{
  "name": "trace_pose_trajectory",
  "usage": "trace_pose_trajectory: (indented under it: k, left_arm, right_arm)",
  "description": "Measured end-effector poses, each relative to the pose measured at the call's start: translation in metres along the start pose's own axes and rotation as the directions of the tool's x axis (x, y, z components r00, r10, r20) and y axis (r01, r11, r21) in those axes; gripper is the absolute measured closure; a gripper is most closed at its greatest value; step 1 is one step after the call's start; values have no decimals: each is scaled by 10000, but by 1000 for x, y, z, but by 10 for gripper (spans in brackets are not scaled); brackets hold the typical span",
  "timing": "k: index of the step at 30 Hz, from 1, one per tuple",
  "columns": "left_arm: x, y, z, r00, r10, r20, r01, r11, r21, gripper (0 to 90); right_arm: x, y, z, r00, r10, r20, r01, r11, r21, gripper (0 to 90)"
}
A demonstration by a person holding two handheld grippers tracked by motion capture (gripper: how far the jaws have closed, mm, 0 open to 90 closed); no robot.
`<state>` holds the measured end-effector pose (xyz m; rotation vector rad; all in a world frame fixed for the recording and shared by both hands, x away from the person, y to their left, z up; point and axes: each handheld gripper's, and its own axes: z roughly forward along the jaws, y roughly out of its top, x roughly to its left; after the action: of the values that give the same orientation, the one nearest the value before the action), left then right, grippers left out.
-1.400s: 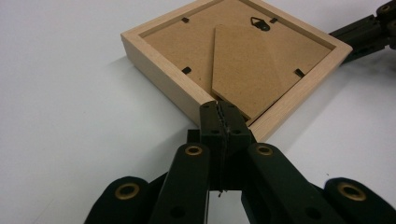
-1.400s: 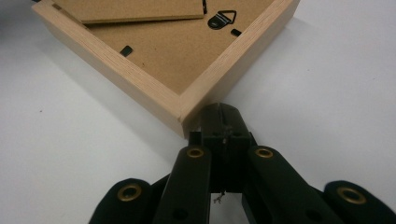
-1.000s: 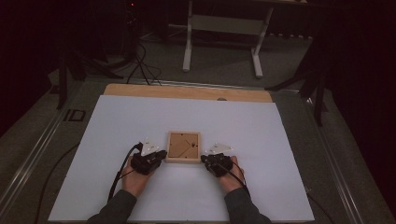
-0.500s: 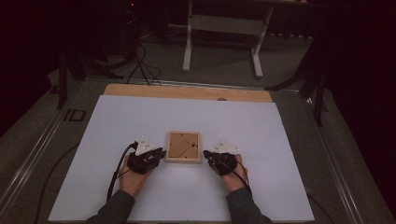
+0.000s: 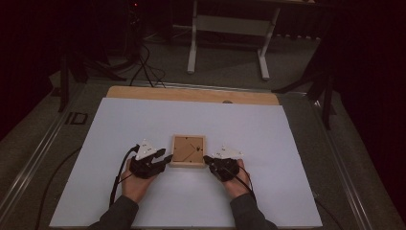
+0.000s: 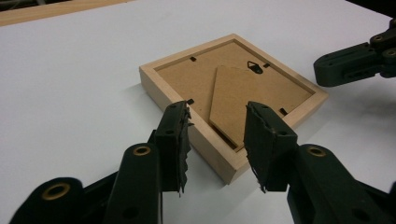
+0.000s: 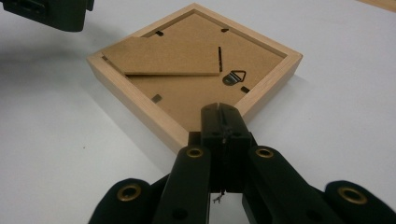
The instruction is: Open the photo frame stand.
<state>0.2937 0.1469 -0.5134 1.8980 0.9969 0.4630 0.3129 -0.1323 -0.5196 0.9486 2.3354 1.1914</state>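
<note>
We see a white sheet (image 5: 191,120) covering most of the table, with a strip of bare wooden tabletop (image 5: 191,94) left showing along its far edge. Beyond the table we have a white metal stand (image 5: 227,40) on grey floor, and black cables (image 5: 143,67) lying on the floor at far left. The surroundings are dark.

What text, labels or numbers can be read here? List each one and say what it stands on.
"ID": large pale letters on the dark floor mat left of the table, in the high view.
Picture frame, lying back side up: no readable text on its backing board, hanger or easel flap.
Grey plate on the left tool: a few small dark marks, too small to read.
Grey plate on the right tool: the same, too small to read.
</note>
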Motion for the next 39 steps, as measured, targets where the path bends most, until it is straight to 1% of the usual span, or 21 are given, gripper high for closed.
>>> trace_pose_trajectory:
  k: [2,4,9,10,15,16,17,20,23,25,27,29,32,37,39]
  left_arm:
    - [-1,0,1,10000,28,63,-28,10000,56,594]
    - [-2,-1,2,9997,103,211,-107,9998,148,597]
    - [-4,2,4,9995,161,270,-165,9998,130,601]
    - [-6,4,5,9994,155,295,-162,9997,207,601]
    - [-9,6,9,9992,292,289,-302,9989,346,563]
    - [-12,6,12,9989,430,204,-437,9985,341,563]
    - [-14,6,13,9990,406,168,-411,9987,298,543]
    - [-16,7,16,9990,421,149,-426,9986,329,532]
    - [-17,11,19,9983,589,26,-589,9974,424,516]
    - [-17,13,21,9980,623,85,-627,9967,514,510]
    - [-17,16,25,9979,650,5,-648,9953,725,508]
    - [-17,17,28,9978,655,55,-657,9947,794,506]
    - [-19,18,33,9968,787,108,-793,9923,956,495]
    - [-22,19,41,9950,995,75,-997,9878,1198,493]
    - [-22,21,43,9933,1158,57,-1156,9849,1290,493]
  right_arm:
    - [0,0,1,10000,35,-30,-35,10000,10,899]
    - [1,0,2,10000,64,-44,-64,10000,11,899]
    - [0,-1,2,9999,129,11,-129,9999,-4,900]
    - [0,-1,2,9999,126,24,-126,9999,14,900]
    - [1,-1,0,10000,77,15,-77,10000,47,900]
    - [1,-2,0,10000,57,-2,-57,10000,32,900]
    - [2,-1,1,10000,9,-34,-9,10000,12,900]
    - [4,-1,1,10000,-37,-33,37,10000,-14,899]
    - [6,-1,1,9998,-184,21,184,9998,4,900]
    - [6,-1,1,9999,-171,13,172,9998,-24,900]
    - [6,-2,1,9999,-125,26,125,9999,-55,899]
    - [7,-3,2,9999,-116,65,117,9999,-127,900]
    - [7,-3,2,9999,-109,70,110,9998,-150,899]
    - [7,-3,2,9999,-78,103,80,9998,-193,899]
    - [7,-4,2,9999,-77,95,79,9998,-204,899]
